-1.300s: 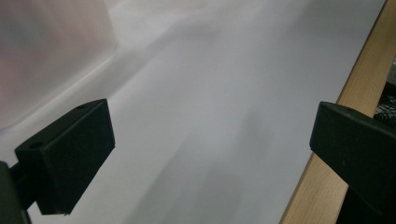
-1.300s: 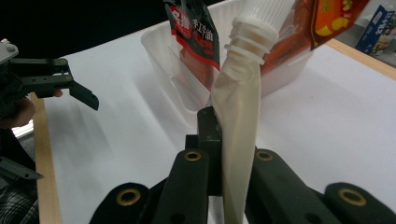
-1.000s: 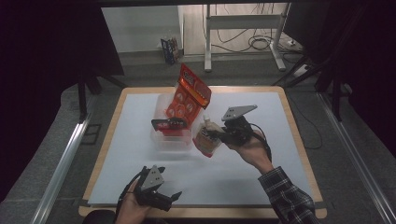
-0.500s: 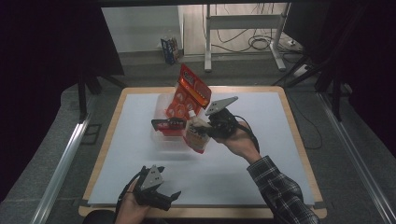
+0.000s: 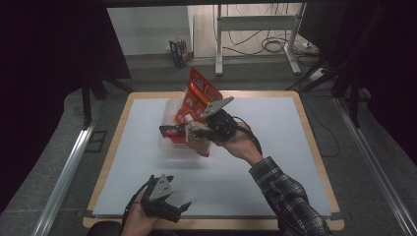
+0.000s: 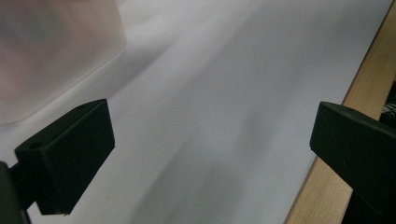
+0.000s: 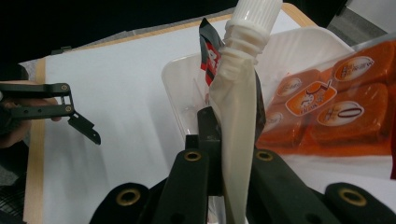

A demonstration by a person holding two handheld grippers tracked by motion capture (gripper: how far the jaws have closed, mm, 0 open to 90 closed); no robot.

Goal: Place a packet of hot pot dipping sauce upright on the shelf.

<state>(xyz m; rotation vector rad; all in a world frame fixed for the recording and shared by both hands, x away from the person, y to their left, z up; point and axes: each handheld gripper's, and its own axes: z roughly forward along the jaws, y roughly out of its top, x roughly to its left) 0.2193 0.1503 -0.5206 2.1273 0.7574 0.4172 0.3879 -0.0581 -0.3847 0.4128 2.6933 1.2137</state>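
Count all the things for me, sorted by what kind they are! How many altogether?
Grippers: 2, the left gripper and the right gripper.
Spouted pouches: 1, the cream pouch.
Snack bags: 2, the orange bag and the dark wrapper.
Clear tubs: 1, the tub.
Total: 6.

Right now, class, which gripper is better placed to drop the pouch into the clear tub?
Right. The right gripper already clamps the spouted pouch over the clear tub; the left gripper waits open at the near table edge.

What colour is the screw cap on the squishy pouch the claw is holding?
White. The ribbed plastic screw cap tops the soft cream-coloured spout pouch; the right gripper view shows it best.
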